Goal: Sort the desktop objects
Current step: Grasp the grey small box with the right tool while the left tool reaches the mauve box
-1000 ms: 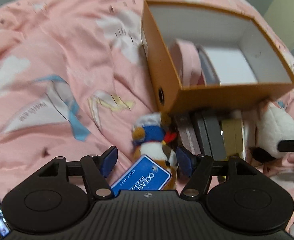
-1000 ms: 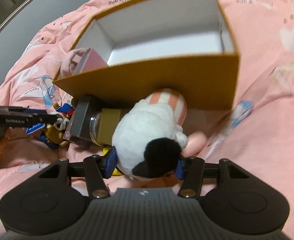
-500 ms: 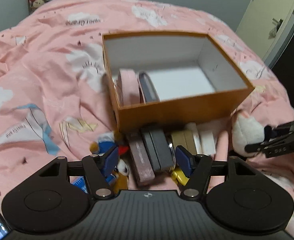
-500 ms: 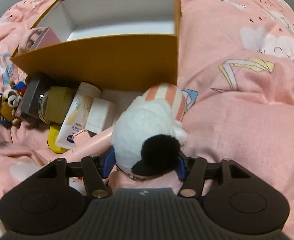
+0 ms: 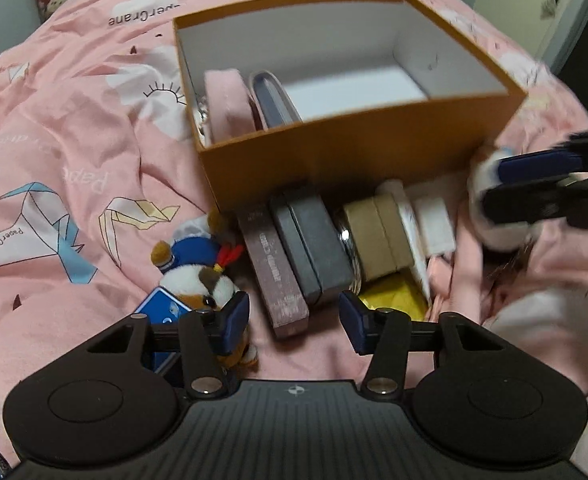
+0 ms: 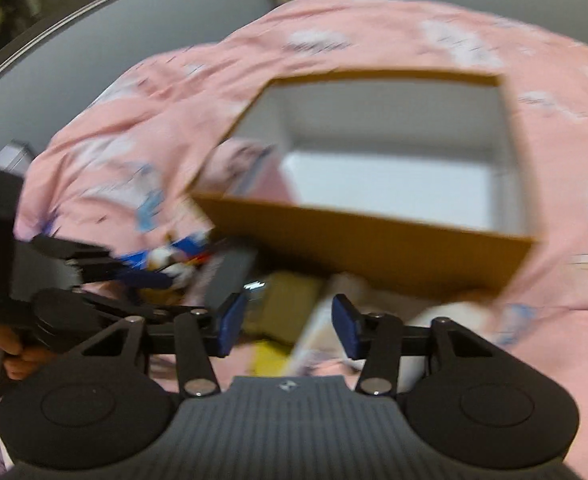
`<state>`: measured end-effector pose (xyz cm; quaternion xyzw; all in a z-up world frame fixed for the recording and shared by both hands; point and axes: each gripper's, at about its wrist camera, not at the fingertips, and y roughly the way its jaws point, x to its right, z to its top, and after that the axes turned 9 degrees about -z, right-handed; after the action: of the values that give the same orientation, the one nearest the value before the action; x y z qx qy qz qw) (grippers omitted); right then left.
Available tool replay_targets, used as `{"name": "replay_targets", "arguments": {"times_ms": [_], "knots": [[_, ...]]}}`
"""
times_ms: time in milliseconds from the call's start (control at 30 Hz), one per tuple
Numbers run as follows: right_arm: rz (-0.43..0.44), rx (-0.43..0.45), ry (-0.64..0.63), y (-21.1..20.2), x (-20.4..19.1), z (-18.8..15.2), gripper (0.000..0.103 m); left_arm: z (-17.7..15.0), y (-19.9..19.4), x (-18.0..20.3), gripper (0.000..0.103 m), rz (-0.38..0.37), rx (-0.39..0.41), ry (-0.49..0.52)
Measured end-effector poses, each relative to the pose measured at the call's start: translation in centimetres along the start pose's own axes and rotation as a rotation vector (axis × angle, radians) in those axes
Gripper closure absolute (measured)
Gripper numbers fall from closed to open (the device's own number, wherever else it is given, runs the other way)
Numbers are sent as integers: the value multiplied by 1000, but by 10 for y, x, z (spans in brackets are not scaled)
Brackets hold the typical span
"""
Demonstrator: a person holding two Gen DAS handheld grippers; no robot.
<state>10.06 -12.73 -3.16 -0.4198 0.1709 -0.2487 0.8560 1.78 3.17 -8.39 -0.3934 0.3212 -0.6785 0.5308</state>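
An orange box (image 5: 358, 152) with a white inside stands on the pink quilt and holds a pink pouch (image 5: 226, 104) and a dark case (image 5: 272, 100). In front of it lie a plush dog in a blue cap (image 5: 194, 272), a mauve long box (image 5: 278, 276), a dark grey box (image 5: 314, 244), a tan-lidded jar (image 5: 378, 236) and a white tube (image 5: 434, 220). My left gripper (image 5: 294, 320) hovers over the near ends of the two boxes, jaws closing, touching nothing. My right gripper (image 6: 288, 322) is closing on nothing; the panda plush (image 5: 494, 220) lies beside it.
The rumpled pink quilt (image 5: 74, 140) spreads left and behind the box. A yellow item (image 5: 394, 296) lies under the jar. A blue tag (image 5: 162, 312) sits by the dog. A hand (image 6: 14, 352) holds the left gripper (image 6: 102, 272). A grey wall stands behind the bed.
My left gripper slid right from the plush dog to the boxes and its jaws narrowed. The panda plush that sat between my right jaws is out of them; that gripper rose and swung left.
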Motion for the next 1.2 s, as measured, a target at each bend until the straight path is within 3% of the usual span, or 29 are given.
{"name": "replay_targets", "arguments": {"times_ms": [200, 300, 433, 800, 933, 967, 1000, 1033, 1200], "knots": [[47, -43, -28, 40, -34, 2, 55, -7, 15, 4, 53, 26, -28, 16], [26, -28, -61, 46, -46, 1, 55, -10, 22, -3, 65, 42, -33, -19], [22, -21, -76, 56, -50, 2, 54, -12, 18, -11, 76, -12, -13, -65], [-68, -36, -131, 83, -67, 7, 55, -18, 8, -13, 76, -27, 27, -107], [-79, -39, -134, 90, -69, 9, 50, -19, 7, -13, 76, -29, 26, -114], [-81, -37, -138, 90, -70, 9, 52, -20, 7, -13, 77, -31, 27, -116], [-85, -28, -142, 88, -71, 9, 66, -20, 5, -13, 77, -28, 29, -118], [-79, -19, -141, 85, -70, 9, 73, -20, 5, -13, 77, -29, 32, -119], [-71, -21, -118, 74, -65, 7, 95, -21, -9, -6, 77, -21, 74, -98]]}}
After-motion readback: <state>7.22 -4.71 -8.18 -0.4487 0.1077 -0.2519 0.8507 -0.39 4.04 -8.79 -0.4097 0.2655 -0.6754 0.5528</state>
